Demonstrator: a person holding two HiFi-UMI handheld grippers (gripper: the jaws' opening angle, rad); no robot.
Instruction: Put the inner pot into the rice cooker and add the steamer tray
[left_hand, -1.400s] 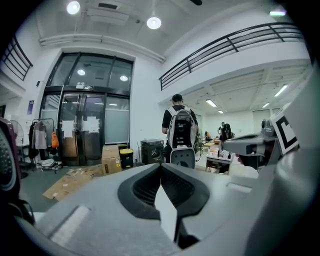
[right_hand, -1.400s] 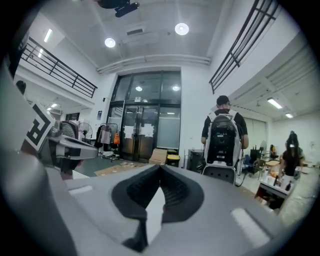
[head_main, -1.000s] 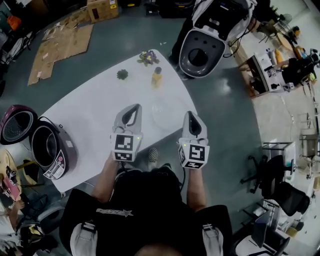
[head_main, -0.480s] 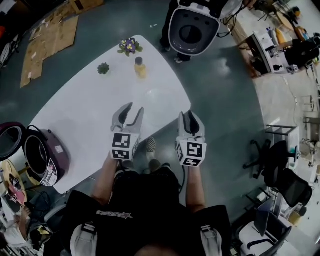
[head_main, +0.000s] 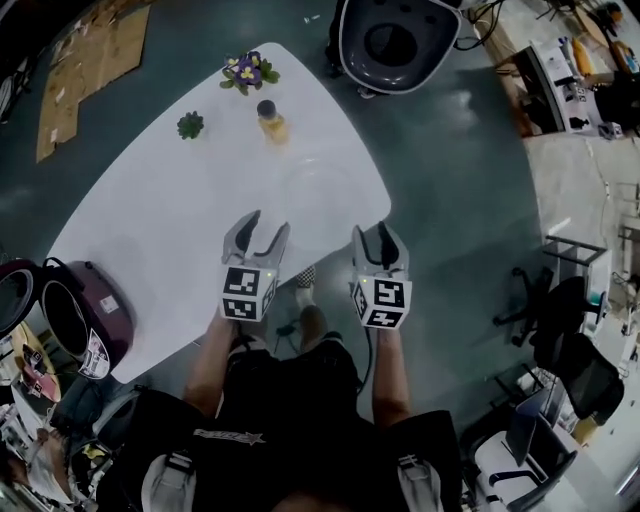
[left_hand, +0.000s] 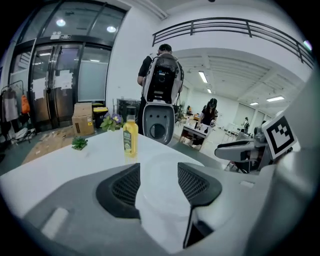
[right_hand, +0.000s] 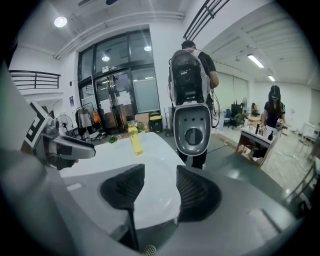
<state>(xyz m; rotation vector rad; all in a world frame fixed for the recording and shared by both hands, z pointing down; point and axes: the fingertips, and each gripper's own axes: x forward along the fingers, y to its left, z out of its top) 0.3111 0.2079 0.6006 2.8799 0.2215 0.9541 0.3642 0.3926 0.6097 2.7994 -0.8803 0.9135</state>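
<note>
Both grippers now sit lower over the table's near edge than a second ago, when their jaws were pressed together. The jaws have just been opening. The left gripper (head_main: 266, 224) and right gripper (head_main: 373, 231) stand spread with only bare tabletop between them, and neither holds anything.

In the head view the rice cooker (head_main: 88, 322) has slid toward the frame's left edge. It stands at the grippers' 8 o'clock, on the white table (head_main: 170, 215), with its lid (head_main: 14, 290) up. Whether a pot sits inside cannot be told. A faint clear round dish (head_main: 313, 185) lies at their 12 o'clock, and beyond it stand a yellow bottle (head_main: 271, 121), a small plant (head_main: 190, 125) and flowers (head_main: 245, 71).

A person carrying a grey backpack unit (head_main: 392, 38) stands past the table's far end. Cardboard (head_main: 85, 60) lies on the floor at 11 o'clock and office chairs (head_main: 560, 340) are at 3 o'clock. The floor is open to the right of the table's curved edge.
</note>
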